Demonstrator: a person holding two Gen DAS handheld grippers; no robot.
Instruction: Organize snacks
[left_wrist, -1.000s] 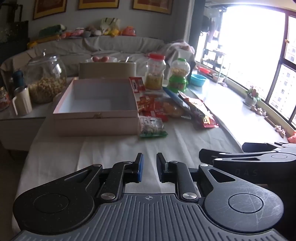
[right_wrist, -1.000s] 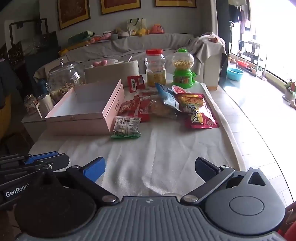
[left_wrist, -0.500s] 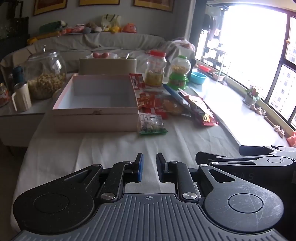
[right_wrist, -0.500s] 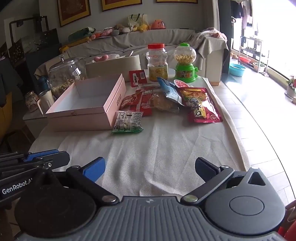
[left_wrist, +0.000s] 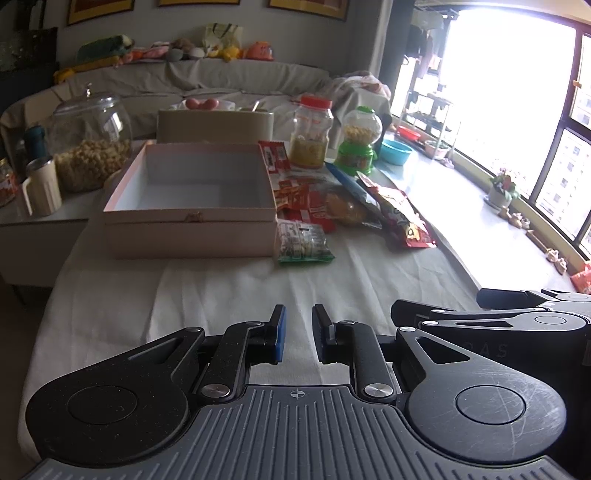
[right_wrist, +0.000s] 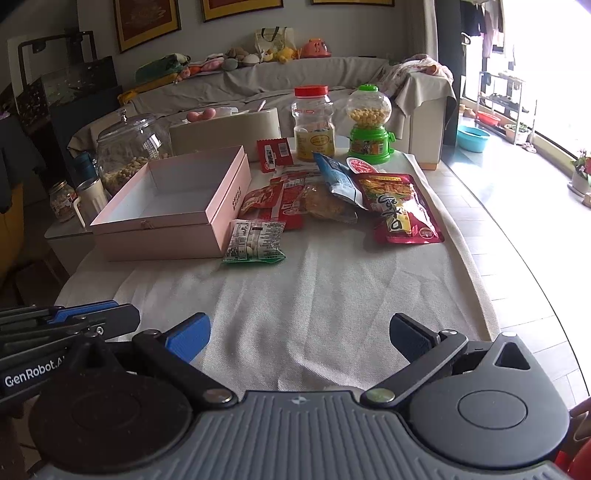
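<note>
Grippers are sitting low at 6 o'clock, over the near edge of the white cloth-covered table (right_wrist: 332, 302). The left gripper (left_wrist: 298, 334) is showing its blue pads nearly together with a thin gap, holding nothing. The right gripper (right_wrist: 299, 332) is spread wide and is holding nothing too.

Going farther, at 12 o'clock in the left view, the small green-edged clear packet of white candies (right_wrist: 255, 242) is lying flat, just beside the front corner of the open pink cardboard box (right_wrist: 173, 206). It is probably light, crinkly and slippery, so pinching a sealed end looks best.

Past it, at 1 o'clock, the red wrapped snack bars (right_wrist: 271, 201), a clear-wrapped round bun (right_wrist: 325, 203), a blue foil bag (right_wrist: 338, 179) and a big red shiny snack bag (right_wrist: 400, 208) are piling up together. The bun is likely squashing easily. The box is waiting with nothing inside.
</note>
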